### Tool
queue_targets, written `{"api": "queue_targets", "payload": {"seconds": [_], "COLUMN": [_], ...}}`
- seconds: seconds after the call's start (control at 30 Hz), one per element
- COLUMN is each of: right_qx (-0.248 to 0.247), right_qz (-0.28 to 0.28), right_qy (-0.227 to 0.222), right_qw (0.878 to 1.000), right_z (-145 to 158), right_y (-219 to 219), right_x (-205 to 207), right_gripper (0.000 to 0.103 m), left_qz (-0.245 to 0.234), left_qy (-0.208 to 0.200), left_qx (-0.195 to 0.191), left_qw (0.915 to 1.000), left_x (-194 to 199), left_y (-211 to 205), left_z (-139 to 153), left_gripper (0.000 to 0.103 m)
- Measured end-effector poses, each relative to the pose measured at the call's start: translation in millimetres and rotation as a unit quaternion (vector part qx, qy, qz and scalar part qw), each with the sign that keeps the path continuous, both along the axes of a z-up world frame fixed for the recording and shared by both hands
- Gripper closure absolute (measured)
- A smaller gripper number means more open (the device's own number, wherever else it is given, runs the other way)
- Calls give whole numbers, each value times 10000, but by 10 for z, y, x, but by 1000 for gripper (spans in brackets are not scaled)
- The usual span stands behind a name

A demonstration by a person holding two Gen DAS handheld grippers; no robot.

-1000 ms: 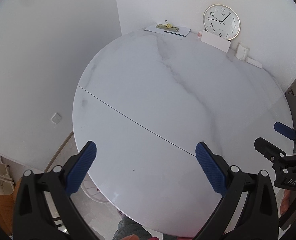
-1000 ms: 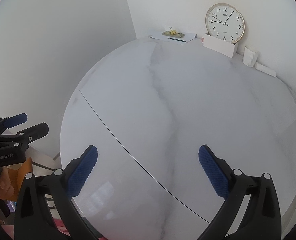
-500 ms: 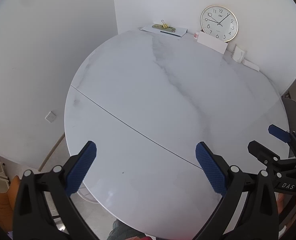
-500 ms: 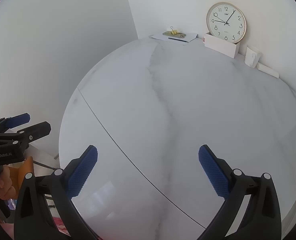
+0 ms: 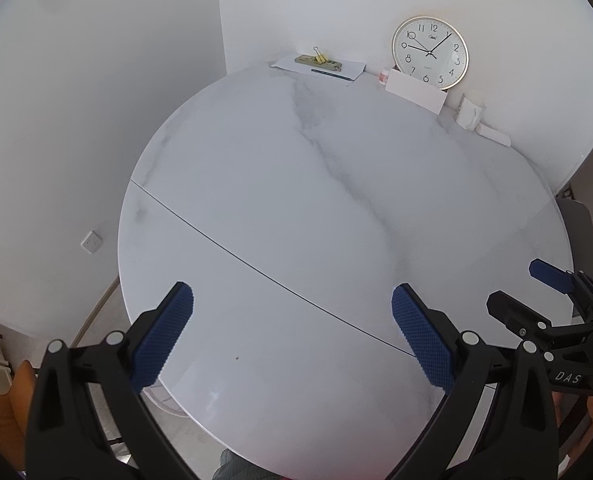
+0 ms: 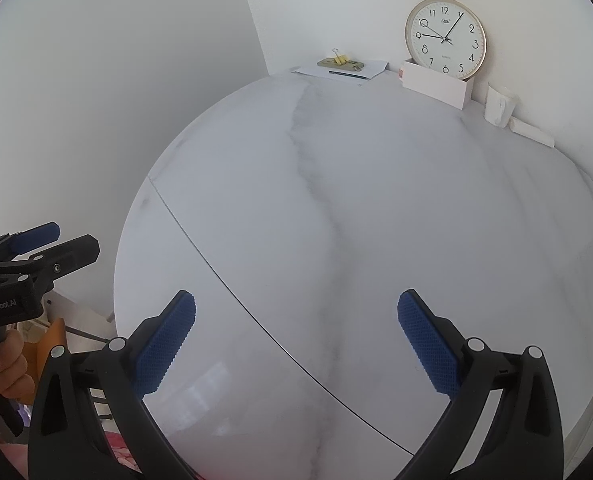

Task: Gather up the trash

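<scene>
1. Left view: my left gripper (image 5: 292, 336) was spread, empty, over the table (image 5: 256, 184). No trash in sight; only papers (image 5: 320, 67) and clock (image 5: 430, 53) far off. Risk: grabbing those instead.
2. Right view: right gripper (image 6: 296, 346) was spread, empty. Table sat farther off than a second before.

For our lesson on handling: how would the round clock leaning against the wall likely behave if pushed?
The clock stands on its thin rim, so it would probably roll or slide sideways. The white box in front may block it. Its face looks glazed, so possibly fragile.
</scene>
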State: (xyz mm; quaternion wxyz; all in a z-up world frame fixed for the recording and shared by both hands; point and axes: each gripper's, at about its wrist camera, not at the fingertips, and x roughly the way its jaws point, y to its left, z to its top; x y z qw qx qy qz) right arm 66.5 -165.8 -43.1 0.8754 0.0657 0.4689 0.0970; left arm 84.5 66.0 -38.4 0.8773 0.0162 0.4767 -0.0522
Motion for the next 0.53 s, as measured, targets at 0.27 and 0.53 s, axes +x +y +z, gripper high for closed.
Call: {"api": "queue_targets", "payload": {"seconds": [0.27,0.53], "right_qx": [15,17], "right_qz": [3,6], "right_qy": [41,60], "right_qw": [10000,10000], "right_z": [-18,-32], "right_y": [-4,2], "right_x": [23,40], "right_gripper": [3,3], "left_qz": [67,140], "left_qy": [74,74], "left_qx": [68,88], "left_qw": [9999,9998], "left_x": [51,57], "left_y": [-4,2], "left_z": [-42,-58], "left_gripper": [8,8]}}
